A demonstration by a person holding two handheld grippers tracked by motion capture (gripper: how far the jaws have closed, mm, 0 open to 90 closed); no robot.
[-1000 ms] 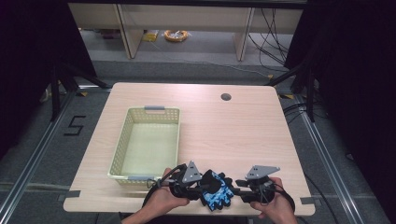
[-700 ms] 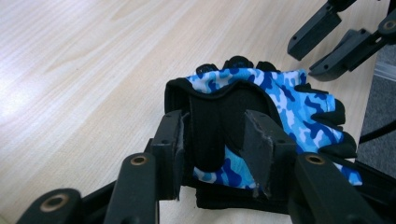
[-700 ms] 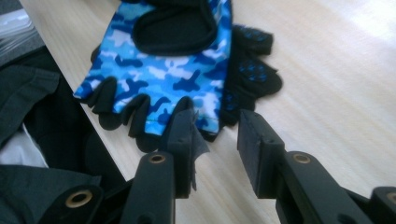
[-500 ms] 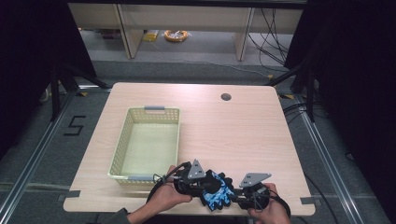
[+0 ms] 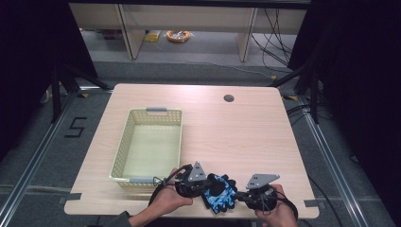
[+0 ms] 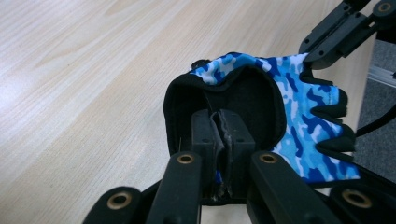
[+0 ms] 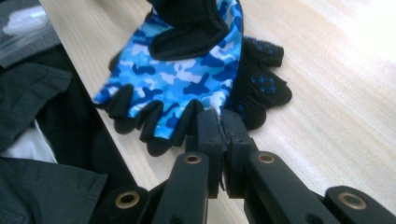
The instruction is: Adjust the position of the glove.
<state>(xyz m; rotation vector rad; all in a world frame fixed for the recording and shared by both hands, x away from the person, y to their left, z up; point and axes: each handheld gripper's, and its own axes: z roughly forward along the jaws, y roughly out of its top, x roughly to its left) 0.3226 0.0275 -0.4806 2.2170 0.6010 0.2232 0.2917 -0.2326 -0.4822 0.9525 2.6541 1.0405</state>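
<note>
Two grippers, one glove, near edge of table

High view: blue camouflage glove (image 5: 219,191) lies at six o'clock on the table (image 5: 236,137), just right of the near corner of the yellow basket (image 5: 122,150), which looks empty. Left gripper (image 5: 204,187) comes at the glove from nine o'clock, right gripper (image 5: 237,196) from three o'clock. Both sets of jaws have just been closing, with glove fabric between them. A second ago the right hand sat a little higher and further out; now it is tucked in against the glove. Left hand has hardly shifted. Glove itself looks to be in much the same spot as before

Left gripper view: jaws clenched on the black cuff edge at six o'clock, fabric pinched between the pads. Cuff opening gapes towards twelve. The other gripper's black arm reaches in at one o'clock

Right gripper view: jaws clamped on the finger end of the glove, at the black trim of a short finger. A dark, blue-dotted layer shows at two o'clock; whether it is a second glove or the palm side I cannot tell

Reading: with both ends now gripped, the glove seems ready to be lifted, probably towards the basket at ten o'clock
</note>
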